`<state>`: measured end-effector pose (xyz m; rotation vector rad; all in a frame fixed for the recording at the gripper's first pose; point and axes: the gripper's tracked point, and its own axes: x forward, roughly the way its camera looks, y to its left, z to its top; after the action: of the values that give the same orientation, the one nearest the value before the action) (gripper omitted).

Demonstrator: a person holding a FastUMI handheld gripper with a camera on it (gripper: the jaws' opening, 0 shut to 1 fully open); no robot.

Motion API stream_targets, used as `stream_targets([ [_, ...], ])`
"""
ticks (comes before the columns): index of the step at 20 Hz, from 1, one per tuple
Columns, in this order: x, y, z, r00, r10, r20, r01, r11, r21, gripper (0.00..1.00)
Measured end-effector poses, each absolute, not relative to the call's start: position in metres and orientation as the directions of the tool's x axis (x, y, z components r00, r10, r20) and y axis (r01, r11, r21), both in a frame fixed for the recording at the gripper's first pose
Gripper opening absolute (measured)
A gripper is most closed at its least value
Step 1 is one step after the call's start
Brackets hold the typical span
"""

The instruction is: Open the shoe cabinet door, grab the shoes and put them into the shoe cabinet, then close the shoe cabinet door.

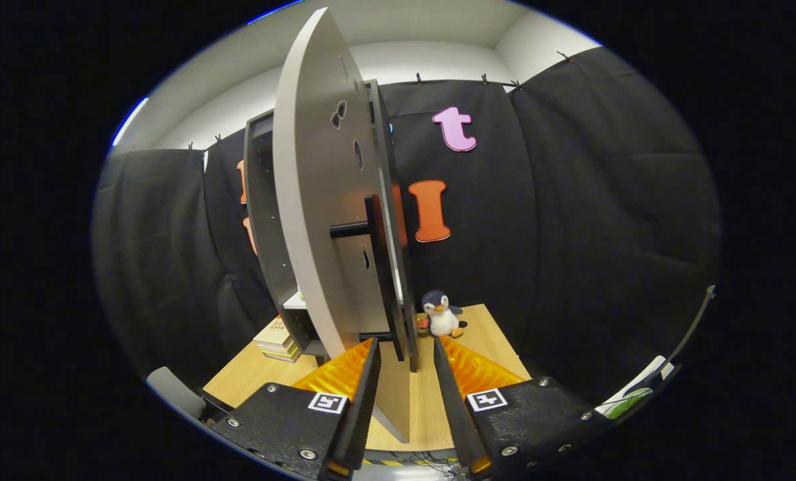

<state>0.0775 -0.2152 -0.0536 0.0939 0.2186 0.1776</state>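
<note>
The shoe cabinet [264,220] stands on the wooden table [484,347], dark-framed and just ahead of me. Its grey door [317,200] is swung open toward me, so I see it almost edge-on. A black bar handle [379,260] runs down the door's face on a short post. My gripper [404,344] is open. The door's lower corner and the handle's bottom end sit between the fingers, and neither finger presses on them. Something white [295,300] lies low inside the cabinet behind the door; I cannot tell what it is.
A small penguin toy [442,315] sits on the table just beyond the right finger, beside the cabinet's base. A stack of books [276,341] lies left of the cabinet. A grey chair back [174,393] shows near the table's left front.
</note>
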Motion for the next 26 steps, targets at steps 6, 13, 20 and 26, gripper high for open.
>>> stream_targets([
  [6, 0.085, -0.209, -0.055, 0.955, 0.215, -0.207, -0.197, 0.975, 0.104, 0.55],
  [13, 0.082, -0.188, -0.055, 0.951, 0.24, -0.194, -0.227, 0.97, 0.087, 0.55],
  [20, 0.078, -0.159, -0.054, 0.941, 0.283, -0.184, -0.277, 0.959, 0.063, 0.55],
  [26, 0.081, -0.112, -0.056, 0.903, 0.385, -0.188, -0.379, 0.923, 0.069, 0.55],
])
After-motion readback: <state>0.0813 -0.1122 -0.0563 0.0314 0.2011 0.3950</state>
